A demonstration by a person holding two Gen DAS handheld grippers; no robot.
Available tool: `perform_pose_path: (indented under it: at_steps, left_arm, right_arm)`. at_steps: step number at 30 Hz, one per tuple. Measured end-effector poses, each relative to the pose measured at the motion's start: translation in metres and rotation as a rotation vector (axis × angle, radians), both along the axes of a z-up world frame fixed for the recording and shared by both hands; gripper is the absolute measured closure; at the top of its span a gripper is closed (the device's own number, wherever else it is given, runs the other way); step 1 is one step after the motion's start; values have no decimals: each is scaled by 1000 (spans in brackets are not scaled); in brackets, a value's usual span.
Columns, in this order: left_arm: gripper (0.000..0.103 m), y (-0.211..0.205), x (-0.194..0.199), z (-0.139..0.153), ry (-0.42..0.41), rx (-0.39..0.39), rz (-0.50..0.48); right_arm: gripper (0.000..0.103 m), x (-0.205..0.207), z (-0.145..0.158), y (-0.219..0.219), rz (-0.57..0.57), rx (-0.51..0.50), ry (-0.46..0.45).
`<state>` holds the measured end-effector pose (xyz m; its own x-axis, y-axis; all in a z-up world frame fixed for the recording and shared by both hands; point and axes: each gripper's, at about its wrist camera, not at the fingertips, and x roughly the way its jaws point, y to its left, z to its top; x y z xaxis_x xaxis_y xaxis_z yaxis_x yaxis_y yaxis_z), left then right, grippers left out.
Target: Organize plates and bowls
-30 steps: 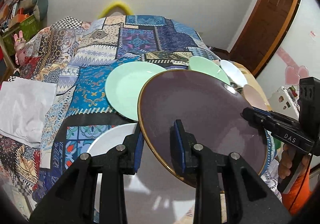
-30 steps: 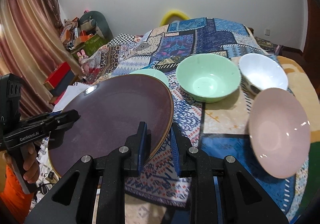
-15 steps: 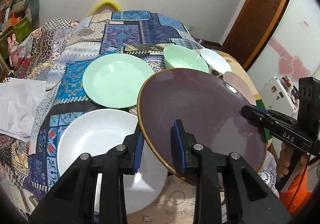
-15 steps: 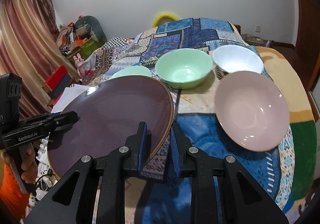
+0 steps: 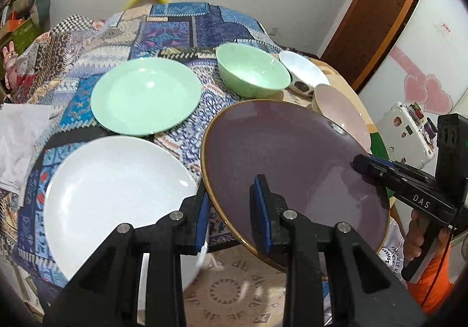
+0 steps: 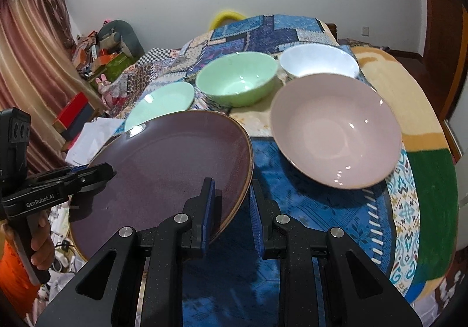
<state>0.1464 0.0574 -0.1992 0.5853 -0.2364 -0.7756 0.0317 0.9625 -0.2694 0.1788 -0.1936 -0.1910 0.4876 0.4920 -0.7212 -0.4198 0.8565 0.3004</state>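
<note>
A large purple plate point(image 5: 295, 157) with a gold rim hangs tilted above the patterned tablecloth point(image 5: 181, 25), carried by both grippers. My left gripper point(image 5: 232, 210) is shut on its near left rim. My right gripper point(image 6: 231, 210) is shut on the opposite rim of the purple plate point(image 6: 175, 169), and shows as a black tool point(image 5: 409, 189) at the plate's right edge in the left wrist view. On the cloth lie a white plate point(image 5: 117, 195), a mint plate point(image 5: 146, 99), a mint bowl point(image 5: 251, 69), a white bowl point(image 5: 304, 72) and a pink bowl point(image 6: 333, 128).
A white cloth point(image 5: 20, 137) lies at the table's left edge. Cluttered boxes and a curtain point(image 6: 32, 63) stand off to the left in the right wrist view. A wooden door point(image 5: 380, 5) and a white appliance with heart stickers point(image 5: 424, 63) are on the right.
Both grippers have travelled together with the purple plate, slightly downward. The white plate, mint plate and bowls now show more fully, and the pink bowl appears larger and nearer.
</note>
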Motion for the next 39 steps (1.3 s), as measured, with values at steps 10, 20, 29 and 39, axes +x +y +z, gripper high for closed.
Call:
perform_pose_path:
  at_steps: [10, 20, 29, 39]
  left_arm:
    - [74, -17, 14, -30, 56, 10, -12]
    - [74, -24, 23, -53, 117, 24, -26]
    - [73, -25, 27, -56, 144, 39, -17]
    - [70, -27, 11, -24, 57, 117, -10]
  right_arm:
    - [82, 6, -26, -12, -27, -13, 62]
    - [82, 7, -41, -12, -30, -50, 91]
    - [80, 9, -39, -12, -22, -77, 101]
    - [66, 2, -14, -14, -45, -88, 50]
